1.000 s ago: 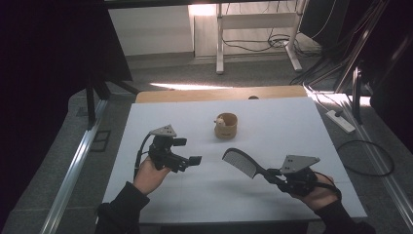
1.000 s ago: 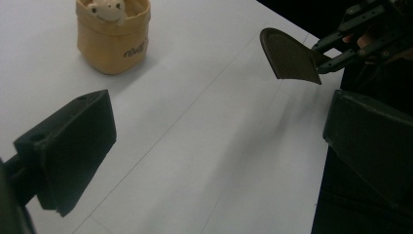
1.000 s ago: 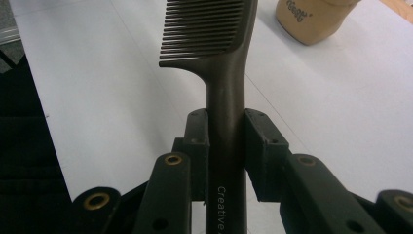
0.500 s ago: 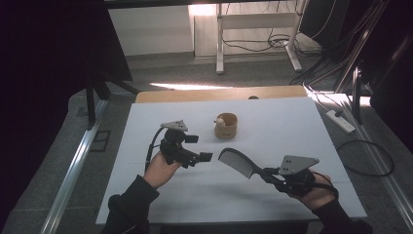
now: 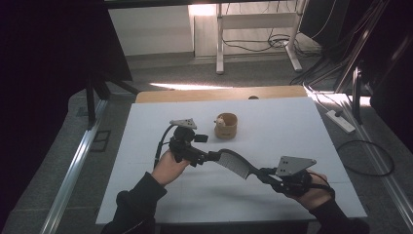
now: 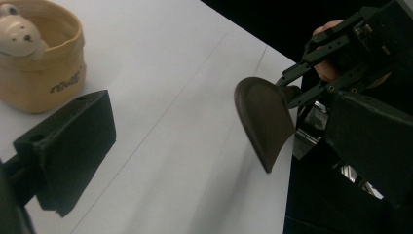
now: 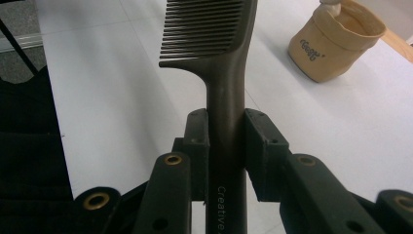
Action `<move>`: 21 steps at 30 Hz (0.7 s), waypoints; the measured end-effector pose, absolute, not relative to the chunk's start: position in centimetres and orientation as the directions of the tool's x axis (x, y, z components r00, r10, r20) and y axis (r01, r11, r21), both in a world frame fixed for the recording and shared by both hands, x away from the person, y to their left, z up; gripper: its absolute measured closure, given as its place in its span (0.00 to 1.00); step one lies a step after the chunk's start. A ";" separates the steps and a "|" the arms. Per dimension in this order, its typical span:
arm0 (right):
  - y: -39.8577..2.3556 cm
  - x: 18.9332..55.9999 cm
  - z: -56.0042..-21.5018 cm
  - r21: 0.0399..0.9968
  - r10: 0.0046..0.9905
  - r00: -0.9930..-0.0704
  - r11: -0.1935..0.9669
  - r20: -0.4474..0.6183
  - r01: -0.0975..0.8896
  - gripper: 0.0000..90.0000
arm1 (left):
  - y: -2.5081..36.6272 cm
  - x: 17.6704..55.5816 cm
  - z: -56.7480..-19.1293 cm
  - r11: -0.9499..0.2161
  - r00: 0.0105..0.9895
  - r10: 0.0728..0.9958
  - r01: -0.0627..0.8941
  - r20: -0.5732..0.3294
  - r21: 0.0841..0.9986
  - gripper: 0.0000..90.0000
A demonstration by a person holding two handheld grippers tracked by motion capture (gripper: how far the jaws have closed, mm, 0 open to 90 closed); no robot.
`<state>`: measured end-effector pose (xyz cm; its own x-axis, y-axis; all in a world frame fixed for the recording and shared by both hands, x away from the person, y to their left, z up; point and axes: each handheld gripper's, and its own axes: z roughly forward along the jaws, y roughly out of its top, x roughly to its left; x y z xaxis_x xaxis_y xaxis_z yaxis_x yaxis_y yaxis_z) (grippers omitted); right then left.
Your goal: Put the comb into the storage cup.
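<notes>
Nearest the person, the right gripper point(image 5: 267, 174) is clamped on the handle of a dark comb point(image 5: 237, 164), its two jaws pressed against either side of the handle in the right gripper view. White lettering on the handle reads "Creative", and whatever follows is cut off at the bottom edge. The comb's teeth point(image 7: 200, 27) run out of that picture at the top, so its far tip is not seen there.

A little farther out, the left gripper point(image 5: 209, 156) has its jaws spread wide apart, and the comb's broad end point(image 6: 263, 117) hangs between them, touching neither in the left gripper view.

Beyond both, on the white table point(image 5: 272, 126), stands a small tan cup point(image 5: 226, 126) with a pale animal figure point(image 6: 17, 31) at its rim. Dark script on the cup's side is too small to read.
</notes>
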<state>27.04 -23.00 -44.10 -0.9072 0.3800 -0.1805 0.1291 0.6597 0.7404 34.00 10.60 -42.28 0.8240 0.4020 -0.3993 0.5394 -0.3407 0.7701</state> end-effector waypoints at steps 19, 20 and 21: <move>-22.1 26.6 -44.0 0.748 0.351 -0.912 0.659 -0.211 0.080 0.80 | 8.8 34.2 -43.1 -0.334 0.800 0.332 0.595 -0.500 0.731 0.00; -22.1 26.6 -44.0 0.746 0.350 -0.912 0.661 -0.215 0.078 0.80 | 8.8 34.2 -43.2 -0.335 0.798 0.331 0.598 -0.504 0.728 0.00; -22.0 26.6 -44.0 0.746 0.350 -0.911 0.662 -0.218 0.075 0.80 | 8.7 34.3 -43.3 -0.334 0.795 0.329 0.603 -0.510 0.725 0.00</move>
<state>26.60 -22.02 -43.98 -0.9112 0.3495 -0.2182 0.0750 0.6615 0.7462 34.25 8.71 -43.29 0.7951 0.3290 -0.5095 0.6027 -0.3341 0.7247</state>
